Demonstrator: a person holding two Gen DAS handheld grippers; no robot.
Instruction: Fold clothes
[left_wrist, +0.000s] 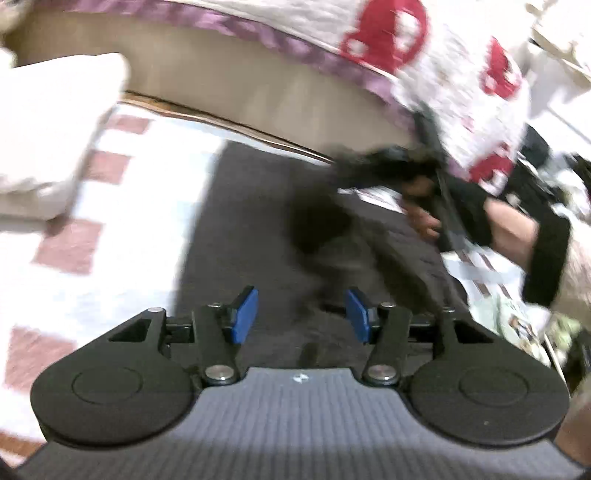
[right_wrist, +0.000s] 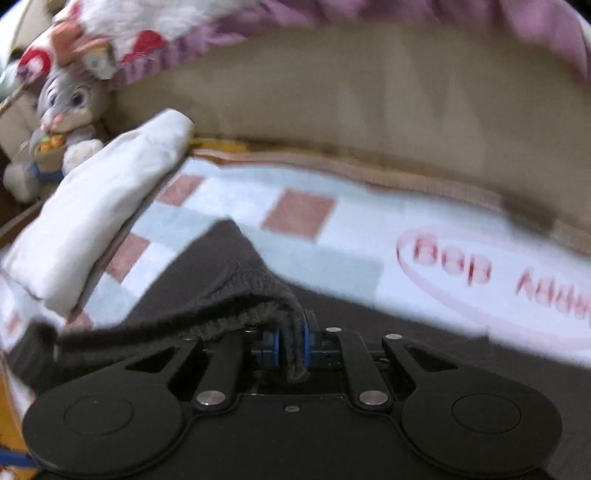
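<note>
Dark charcoal knit garment (right_wrist: 236, 295) is lying over a blanket (right_wrist: 325, 254) showing white, pale blue and dusty pink checks, with pink lettering inside a pink oval. Folded cloth (right_wrist: 96, 218) is reading plain white. Plush rabbit (right_wrist: 66, 107) is showing grey and white. Gripper pads (left_wrist: 243, 314) are showing blue. Hanging cover (left_wrist: 424, 55) is showing white with red motifs and purple trim.

left gripper (left_wrist: 301, 314) jaws apart, right gripper (right_wrist: 291, 341) clamped
</note>
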